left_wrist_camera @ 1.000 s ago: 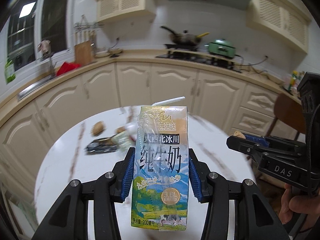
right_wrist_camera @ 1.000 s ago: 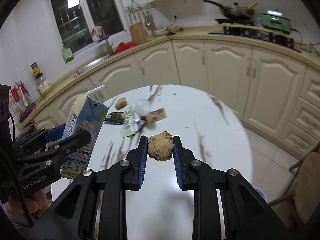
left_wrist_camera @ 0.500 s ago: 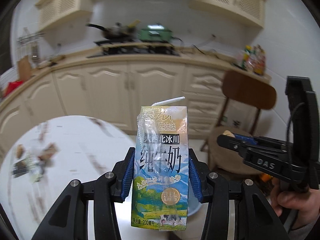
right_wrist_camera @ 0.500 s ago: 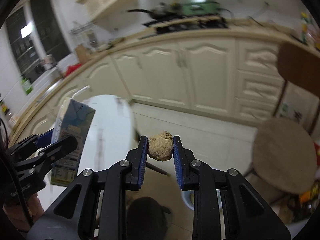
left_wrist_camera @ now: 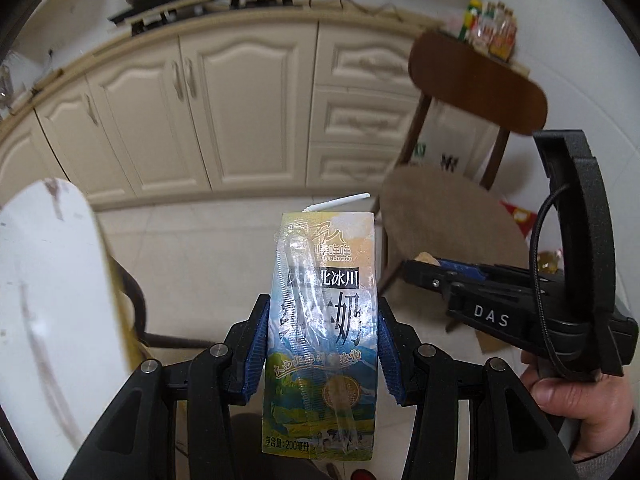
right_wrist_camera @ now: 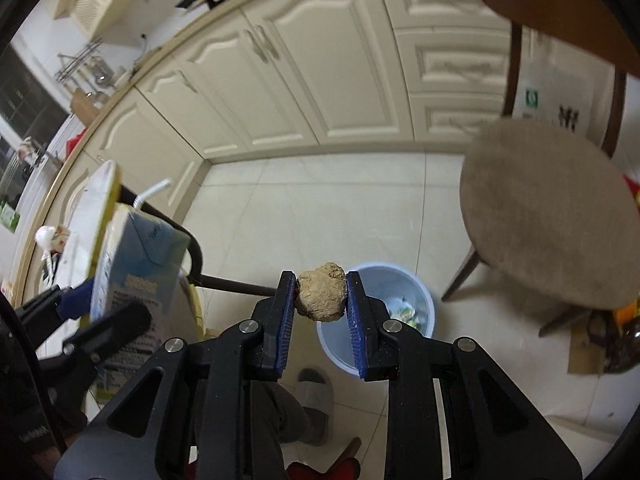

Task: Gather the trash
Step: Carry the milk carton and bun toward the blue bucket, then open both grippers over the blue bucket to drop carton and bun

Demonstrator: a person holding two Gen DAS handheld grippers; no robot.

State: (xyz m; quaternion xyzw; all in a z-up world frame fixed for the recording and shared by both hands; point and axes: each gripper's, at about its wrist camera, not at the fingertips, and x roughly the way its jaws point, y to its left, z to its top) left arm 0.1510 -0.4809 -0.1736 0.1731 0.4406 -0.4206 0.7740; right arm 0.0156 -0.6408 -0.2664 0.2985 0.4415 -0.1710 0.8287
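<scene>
Left wrist: our left gripper [left_wrist_camera: 322, 344] is clamped on the upright milk carton [left_wrist_camera: 322, 332], straw [left_wrist_camera: 338, 203] at its top, above the tiled floor, table [left_wrist_camera: 44, 300] edge at left, chair [left_wrist_camera: 452, 216] far right.

Right wrist: our right gripper [right_wrist_camera: 321, 300] pinches a brown crumpled lump [right_wrist_camera: 321, 297], just near of the blue trash bin [right_wrist_camera: 404, 276] on the floor.

Cream cabinets [left_wrist_camera: 248, 92] run below a curved countertop [left_wrist_camera: 224, 20]; pale floor tiles [right_wrist_camera: 320, 208] spread beneath a round-seated wooden chair [right_wrist_camera: 548, 216]; a stove [left_wrist_camera: 200, 4] sits above.
</scene>
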